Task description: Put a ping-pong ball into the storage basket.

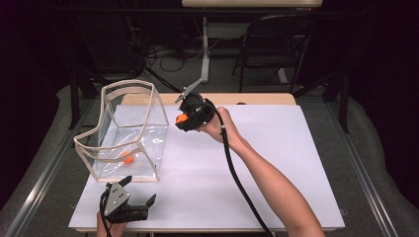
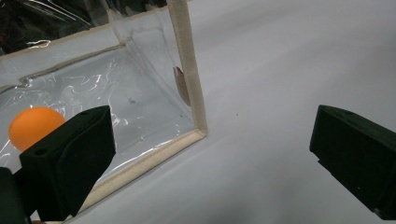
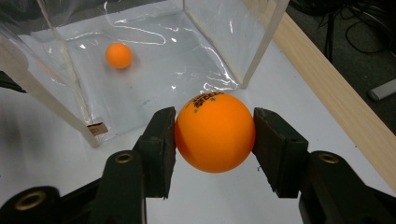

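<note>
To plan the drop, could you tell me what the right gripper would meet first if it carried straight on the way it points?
Probably the clear bag's near wall; the right gripper, shut on an orange ball, points toward it, though depth is unclear.

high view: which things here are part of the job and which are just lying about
In the job:
- held orange ball, clamped in the right tool
- clear bag with tan trim
- second orange ball inside that bag
- left tool, open near the bag

Lying about:
- folding chair
- floor cables
</note>
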### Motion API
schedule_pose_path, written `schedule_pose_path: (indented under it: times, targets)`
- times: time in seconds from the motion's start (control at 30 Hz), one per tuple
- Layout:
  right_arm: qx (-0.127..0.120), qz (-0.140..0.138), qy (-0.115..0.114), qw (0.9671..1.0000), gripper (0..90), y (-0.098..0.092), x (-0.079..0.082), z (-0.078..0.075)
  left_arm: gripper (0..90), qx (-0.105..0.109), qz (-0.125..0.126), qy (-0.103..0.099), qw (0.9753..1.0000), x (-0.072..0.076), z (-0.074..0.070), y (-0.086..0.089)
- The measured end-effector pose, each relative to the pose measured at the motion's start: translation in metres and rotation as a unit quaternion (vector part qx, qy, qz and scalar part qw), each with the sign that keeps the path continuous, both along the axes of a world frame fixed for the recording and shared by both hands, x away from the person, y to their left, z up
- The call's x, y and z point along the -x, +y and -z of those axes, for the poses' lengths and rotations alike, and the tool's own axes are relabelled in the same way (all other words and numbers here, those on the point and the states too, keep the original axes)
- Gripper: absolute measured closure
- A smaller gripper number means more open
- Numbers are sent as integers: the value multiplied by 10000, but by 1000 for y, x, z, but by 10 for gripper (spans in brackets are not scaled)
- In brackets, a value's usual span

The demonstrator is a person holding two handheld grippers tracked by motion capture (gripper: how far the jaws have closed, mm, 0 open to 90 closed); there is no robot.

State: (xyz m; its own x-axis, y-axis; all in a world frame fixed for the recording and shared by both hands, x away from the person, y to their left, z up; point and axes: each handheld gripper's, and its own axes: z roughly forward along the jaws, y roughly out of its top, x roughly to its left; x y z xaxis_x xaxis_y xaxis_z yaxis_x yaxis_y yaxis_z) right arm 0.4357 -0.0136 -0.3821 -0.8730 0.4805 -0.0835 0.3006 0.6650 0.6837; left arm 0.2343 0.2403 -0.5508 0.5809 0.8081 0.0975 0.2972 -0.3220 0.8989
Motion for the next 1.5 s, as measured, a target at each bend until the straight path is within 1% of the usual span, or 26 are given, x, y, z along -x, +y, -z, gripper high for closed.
schedule_pose_path:
  times: [1.07, 1.5]
  targets:
    - [-79, 7, -106, 9999, 506, 6, -5, -21, 1, 25, -6, -1, 10000, 0, 0, 0]
    - [-92, 9, -146, 9999, 506, 9, -6, -26, 1, 48, -15, -1, 10000, 0, 0, 0]
